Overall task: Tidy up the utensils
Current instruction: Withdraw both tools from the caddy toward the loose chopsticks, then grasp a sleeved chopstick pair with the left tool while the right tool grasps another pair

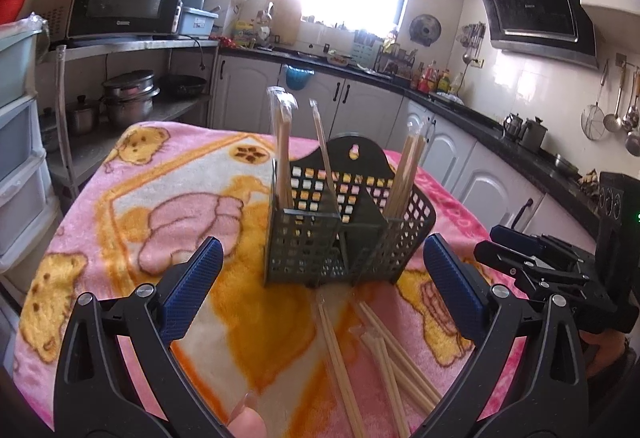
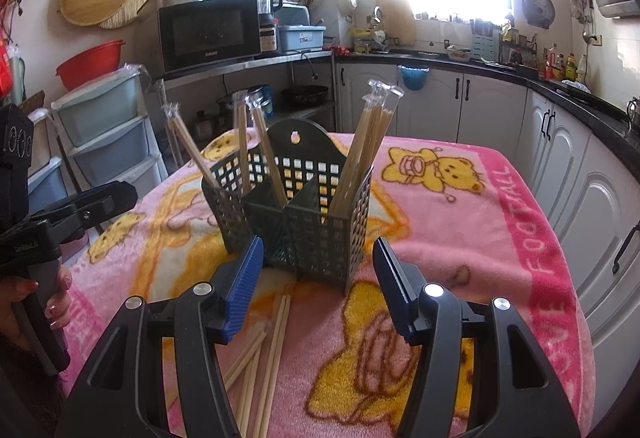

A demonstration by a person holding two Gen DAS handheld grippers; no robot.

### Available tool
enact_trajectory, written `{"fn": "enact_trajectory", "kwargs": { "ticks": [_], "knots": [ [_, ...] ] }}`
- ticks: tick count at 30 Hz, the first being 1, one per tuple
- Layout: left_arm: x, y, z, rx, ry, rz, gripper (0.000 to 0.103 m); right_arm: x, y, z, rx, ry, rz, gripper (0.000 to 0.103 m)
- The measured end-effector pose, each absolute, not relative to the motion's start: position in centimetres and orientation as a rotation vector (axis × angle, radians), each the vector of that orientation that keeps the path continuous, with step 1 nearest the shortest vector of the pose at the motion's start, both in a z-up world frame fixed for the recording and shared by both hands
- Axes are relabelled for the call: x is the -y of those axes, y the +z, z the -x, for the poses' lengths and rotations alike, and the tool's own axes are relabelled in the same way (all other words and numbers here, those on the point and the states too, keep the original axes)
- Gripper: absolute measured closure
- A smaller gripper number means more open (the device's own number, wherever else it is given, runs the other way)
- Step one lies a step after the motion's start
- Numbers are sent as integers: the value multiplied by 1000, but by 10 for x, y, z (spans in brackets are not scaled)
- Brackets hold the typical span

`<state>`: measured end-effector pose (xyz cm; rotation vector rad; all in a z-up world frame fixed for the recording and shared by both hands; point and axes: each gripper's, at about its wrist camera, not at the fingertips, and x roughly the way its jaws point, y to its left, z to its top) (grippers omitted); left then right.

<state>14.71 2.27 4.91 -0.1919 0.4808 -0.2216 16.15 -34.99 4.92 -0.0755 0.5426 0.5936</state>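
A dark green lattice utensil holder [image 1: 344,234] stands upright on the pink bear blanket [image 1: 168,198]; it also shows in the right wrist view [image 2: 296,214]. Wrapped chopstick pairs [image 1: 284,150] stand in its compartments [image 2: 368,146]. Several loose chopsticks [image 1: 380,358] lie on the blanket in front of the holder [image 2: 264,354]. My left gripper [image 1: 320,286] is open and empty, just before the holder and above the loose chopsticks. My right gripper [image 2: 316,286] is open and empty, close to the holder's front; it also shows in the left view [image 1: 536,262].
The blanket-covered table [image 2: 500,238] drops off at the sides. A shelf with a microwave [image 2: 208,34] and pots stands behind left. Plastic drawers [image 2: 108,134] stand at the left. White cabinets [image 2: 568,166] and a black counter run along the right.
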Motion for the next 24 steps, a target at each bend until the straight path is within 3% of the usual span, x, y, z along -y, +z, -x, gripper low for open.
{"fn": "enact_trajectory", "kwargs": {
  "ticks": [9, 14, 24],
  "knots": [
    [-11, 21, -147, -579, -241, 172, 11, 350, 31, -163, -610, 619, 90, 49],
    [-3, 7, -149, -634, -254, 166, 11, 350, 19, -165, -647, 627, 90, 55],
    [12, -10, -150, -706, -292, 158, 14, 351, 4, -172, -693, 637, 78, 58]
  ]
}}
